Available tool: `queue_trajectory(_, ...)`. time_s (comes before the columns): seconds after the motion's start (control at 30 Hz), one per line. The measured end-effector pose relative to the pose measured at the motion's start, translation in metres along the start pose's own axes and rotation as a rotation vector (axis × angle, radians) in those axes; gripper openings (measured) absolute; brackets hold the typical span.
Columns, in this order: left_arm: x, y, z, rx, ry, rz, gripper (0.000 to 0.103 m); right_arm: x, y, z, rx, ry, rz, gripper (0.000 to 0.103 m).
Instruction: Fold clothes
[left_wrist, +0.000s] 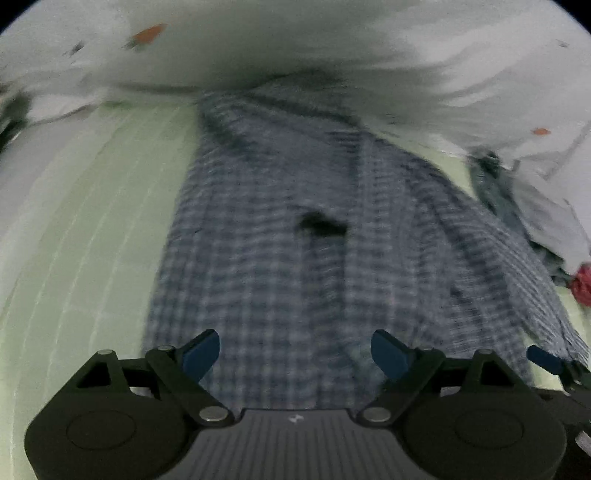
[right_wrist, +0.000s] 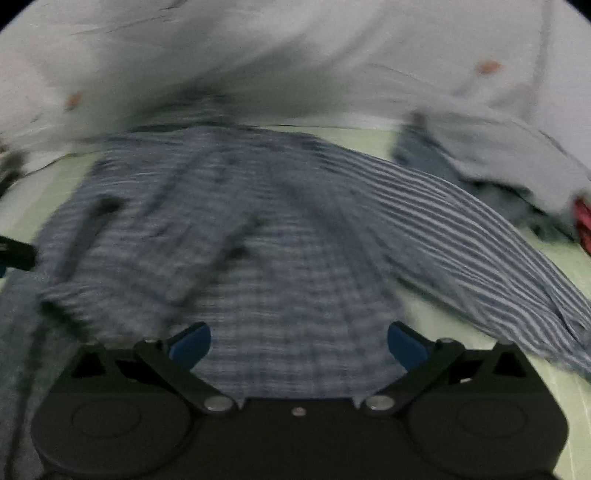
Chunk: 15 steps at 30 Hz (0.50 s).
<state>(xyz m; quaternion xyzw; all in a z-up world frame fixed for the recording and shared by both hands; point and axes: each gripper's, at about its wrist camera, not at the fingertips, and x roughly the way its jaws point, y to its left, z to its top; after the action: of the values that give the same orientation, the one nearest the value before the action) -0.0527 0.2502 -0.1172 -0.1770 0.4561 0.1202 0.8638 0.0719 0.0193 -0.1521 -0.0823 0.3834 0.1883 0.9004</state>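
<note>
A blue-and-white checked shirt (left_wrist: 280, 236) lies spread on a pale green surface (left_wrist: 92, 229), with a small dark patch (left_wrist: 323, 224) near its middle. My left gripper (left_wrist: 295, 354) hovers open over the shirt's near edge, blue fingertips (left_wrist: 201, 352) wide apart and nothing between them. In the right wrist view the same shirt (right_wrist: 258, 236) fills the middle, one sleeve (right_wrist: 480, 243) trailing to the right. My right gripper (right_wrist: 299, 345) is open above the cloth with its fingertips (right_wrist: 190, 343) apart. Both views are blurred by motion.
A person in white clothing (left_wrist: 295, 48) stands behind the shirt. More crumpled garments (left_wrist: 524, 206) and something red (left_wrist: 583, 286) lie at the right. The other gripper's blue tip (left_wrist: 545, 358) shows at the right edge. Grey cloth (right_wrist: 22, 332) lies at the left.
</note>
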Motion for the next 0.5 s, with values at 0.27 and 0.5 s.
queue_trajectory(0.27,0.024,-0.042,-0.002,0.133,0.070,-0.066,0.059,0.011,-0.040,-0.025,0.109,-0.010,-0.071,0.103)
queue_trajectory(0.5,0.036,-0.054,-0.016,0.196,0.138,-0.062,0.011,0.011,-0.043,-0.030,0.094,-0.060,-0.069,0.103)
